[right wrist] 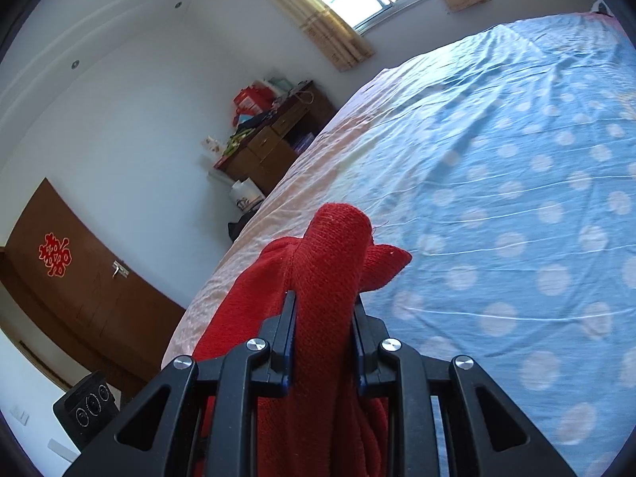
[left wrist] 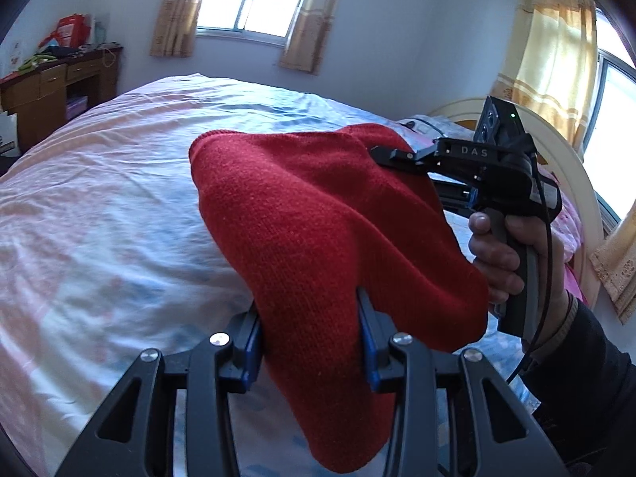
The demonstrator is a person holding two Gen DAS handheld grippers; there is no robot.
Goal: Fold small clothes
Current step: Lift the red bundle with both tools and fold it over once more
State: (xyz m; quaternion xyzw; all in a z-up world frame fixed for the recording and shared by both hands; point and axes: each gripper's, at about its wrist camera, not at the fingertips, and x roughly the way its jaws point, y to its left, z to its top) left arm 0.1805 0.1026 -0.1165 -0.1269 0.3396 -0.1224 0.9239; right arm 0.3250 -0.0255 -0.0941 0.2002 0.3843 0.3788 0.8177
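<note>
We count one red knitted garment (left wrist: 318, 230), soft and finely ribbed, held up above the bed (left wrist: 99, 206) between two black hand-held grippers. Our left hand-held gripper (left wrist: 310, 330) clamps a thick fold of the knit between its blue-lined pads; our right hand-held gripper (right wrist: 324, 318) pinches a bunched, rolled edge of the same garment, with a small corner poking out past its tips.

The bed sheet is one wrinkled cotton cover, pale pink on one side, light blue with white dots on the other.

From the left wrist view we see the right hand (left wrist: 512, 254) wrapped round its grey handle, a cream curved headboard (left wrist: 564, 167), and two curtained windows. Only the right wrist view shows the brown door (right wrist: 79, 278) with a red paper emblem. Both views show one cluttered brown wooden desk (right wrist: 274, 139).
</note>
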